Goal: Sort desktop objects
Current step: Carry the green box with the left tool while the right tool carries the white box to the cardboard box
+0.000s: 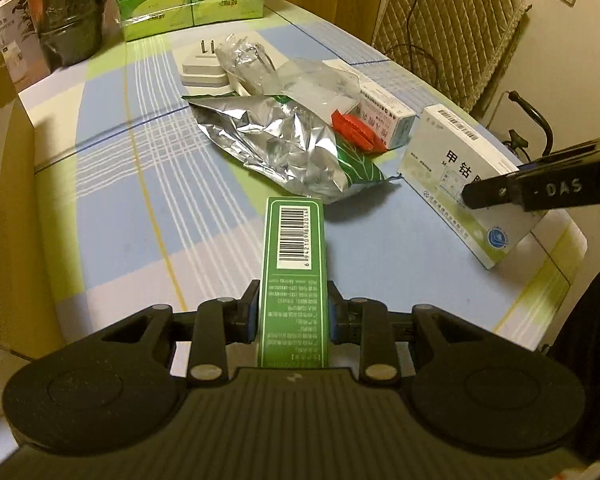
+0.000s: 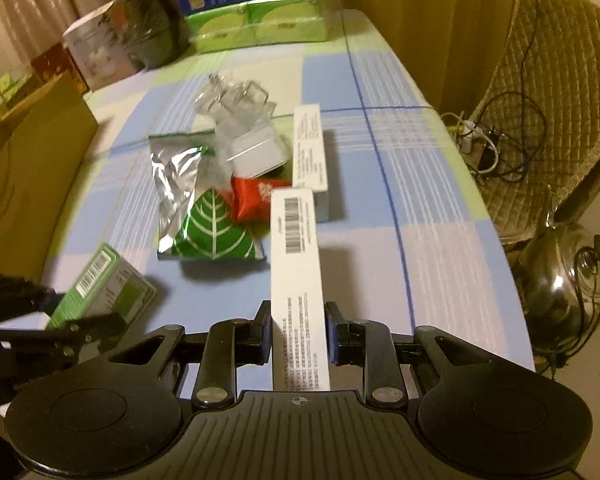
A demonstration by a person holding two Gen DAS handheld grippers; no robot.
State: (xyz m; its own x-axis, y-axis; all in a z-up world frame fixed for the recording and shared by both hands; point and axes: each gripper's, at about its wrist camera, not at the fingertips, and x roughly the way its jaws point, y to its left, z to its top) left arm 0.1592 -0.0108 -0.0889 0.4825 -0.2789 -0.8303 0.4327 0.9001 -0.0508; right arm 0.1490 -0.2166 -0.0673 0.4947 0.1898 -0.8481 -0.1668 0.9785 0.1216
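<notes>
My left gripper [image 1: 293, 306] is shut on a green box [image 1: 294, 264] with a barcode, held above the near part of the table; that green box [image 2: 100, 284] also shows at the lower left of the right wrist view. My right gripper [image 2: 298, 330] is shut on a white medicine box [image 2: 298, 280], seen from the side as a white medicine box [image 1: 464, 176] at the right. In the middle of the table lie a foil bag [image 1: 284, 144] with a green leaf print, a red packet [image 1: 354, 130], another white box [image 2: 310, 152], clear plastic wrap [image 1: 256, 64] and a white plug adapter [image 1: 202, 70].
A cardboard box [image 1: 4, 208] stands at the table's left edge. Green tissue packs [image 1: 192, 4], a blue carton and a dark wrapped object [image 1: 70, 20] stand at the far end. A padded chair [image 2: 556, 92] and a metal kettle [image 2: 564, 288] are off the right edge.
</notes>
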